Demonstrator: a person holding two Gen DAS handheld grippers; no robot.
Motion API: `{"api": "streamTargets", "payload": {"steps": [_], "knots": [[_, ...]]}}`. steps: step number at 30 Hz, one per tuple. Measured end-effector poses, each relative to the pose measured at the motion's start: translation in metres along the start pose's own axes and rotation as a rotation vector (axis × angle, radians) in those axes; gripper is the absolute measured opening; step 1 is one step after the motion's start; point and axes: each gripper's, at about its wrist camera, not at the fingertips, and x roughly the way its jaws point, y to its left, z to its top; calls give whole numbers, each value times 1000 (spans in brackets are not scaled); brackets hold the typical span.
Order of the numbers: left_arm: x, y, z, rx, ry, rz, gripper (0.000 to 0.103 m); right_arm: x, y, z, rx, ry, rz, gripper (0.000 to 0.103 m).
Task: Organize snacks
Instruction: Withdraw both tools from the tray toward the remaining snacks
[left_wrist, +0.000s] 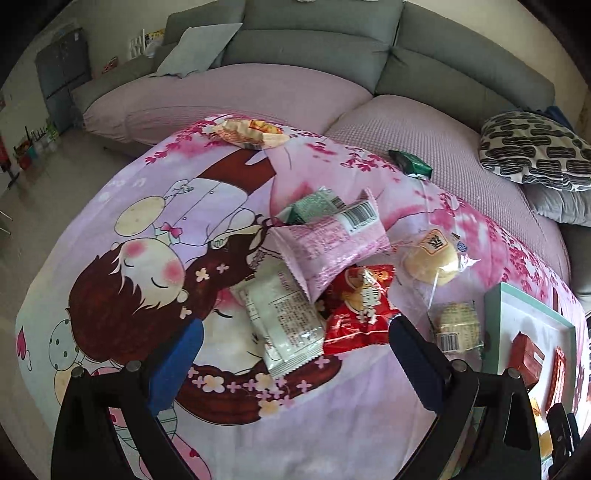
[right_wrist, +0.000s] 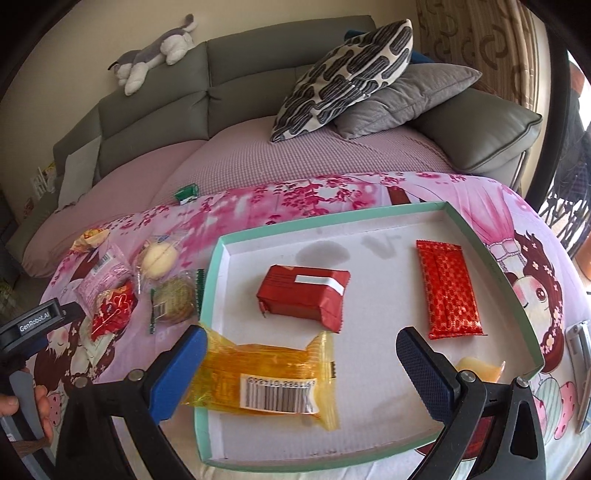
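Snacks are only partly sorted, going by the left wrist view. Most of them lie loose in a heap on the cartoon-printed cloth (left_wrist: 122, 229): a pink packet (left_wrist: 328, 243) leaning over a white packet (left_wrist: 284, 321), a red packet (left_wrist: 360, 310) touching both, and two clear-wrapped cakes (left_wrist: 434, 258) between the heap and the tray (left_wrist: 493, 325). A yellow packet (left_wrist: 251, 133) lies on the far side of the heap, and a green packet (left_wrist: 410, 162) sits well apart from it, on the sofa cover. The left claw (left_wrist: 295, 350) hangs just above the near end of the heap, jaws spread wide, gripping nothing; the white and red packets lie between its fingers.

From the right wrist view, the tray (right_wrist: 218, 280) holds a red brick-shaped pack (right_wrist: 303, 295) near its middle, a flat red patterned packet (right_wrist: 450, 288) beside it toward the far right wall, and an orange-wrapped cake (right_wrist: 266, 380) at the near left corner, with a pale yellow piece (right_wrist: 480, 369) near the right wall. By my count that is four in and about seven out, so I'd judge the job under halfway. The right claw (right_wrist: 299, 373) is also spread wide and holds nothing; its left finger (right_wrist: 177, 373) stands outside the tray's left wall, just beside the orange-wrapped cake.
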Motion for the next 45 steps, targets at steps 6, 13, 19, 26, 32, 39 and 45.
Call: {"api": "streamTargets", "payload": {"steps": [6,13,19,26,32,39,45], "knots": [[1,18,2,-40,3,-16,100,1,27,0,-36,-1,50,103],[-1,15,6,-1,-6,-17,100,5,49,1,-74,11,78,103],[-3,2,8,57,-17,32,100,8,61,-1,-94,19,88,103],[1,-1,15,72,-5,-23,100,11,67,-4,-88,23,98,103],[9,-1,23,78,13,-75,100,15,69,0,-89,13,90,103],[28,5,29,75,69,-124,100,28,72,10,-107,44,42,103],[30,3,32,60,62,-190,100,40,85,21,-142,70,64,103]]}}
